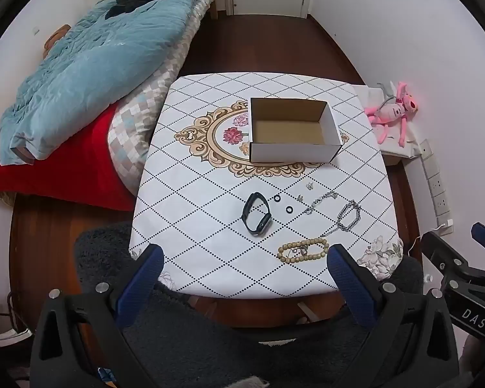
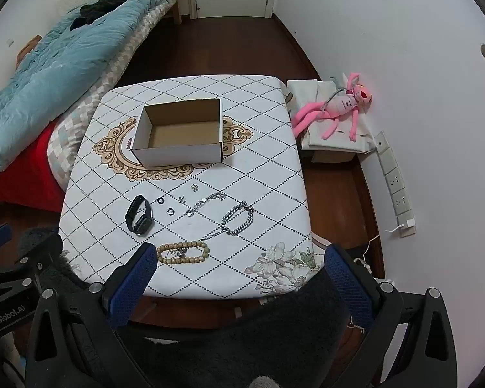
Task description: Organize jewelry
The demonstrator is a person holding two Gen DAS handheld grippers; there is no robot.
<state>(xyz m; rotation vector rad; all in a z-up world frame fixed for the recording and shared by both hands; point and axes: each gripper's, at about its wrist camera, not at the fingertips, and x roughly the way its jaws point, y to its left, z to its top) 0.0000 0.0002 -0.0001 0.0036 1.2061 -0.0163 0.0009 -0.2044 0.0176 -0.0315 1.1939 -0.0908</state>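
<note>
An open, empty cardboard box (image 1: 292,129) (image 2: 181,132) stands at the middle of the table (image 1: 210,194) (image 2: 268,174). In front of it lie a black smartwatch (image 1: 257,213) (image 2: 139,216), two small black rings (image 1: 277,198) (image 2: 160,200), small silver earrings (image 1: 308,186) (image 2: 194,188), a thin silver chain (image 1: 320,201) (image 2: 205,204), a chunky silver chain bracelet (image 1: 348,216) (image 2: 238,218) and a wooden bead bracelet (image 1: 303,250) (image 2: 182,252). My left gripper (image 1: 244,255) and right gripper (image 2: 239,255) are both open and empty, held above the table's near edge.
A bed with a blue quilt (image 1: 90,58) (image 2: 48,74) and a red cover stands left of the table. A pink plush toy (image 1: 393,111) (image 2: 336,106) lies on a low stand at the right wall. A power strip (image 2: 394,181) runs along that wall. A dark fuzzy seat (image 1: 210,333) sits below.
</note>
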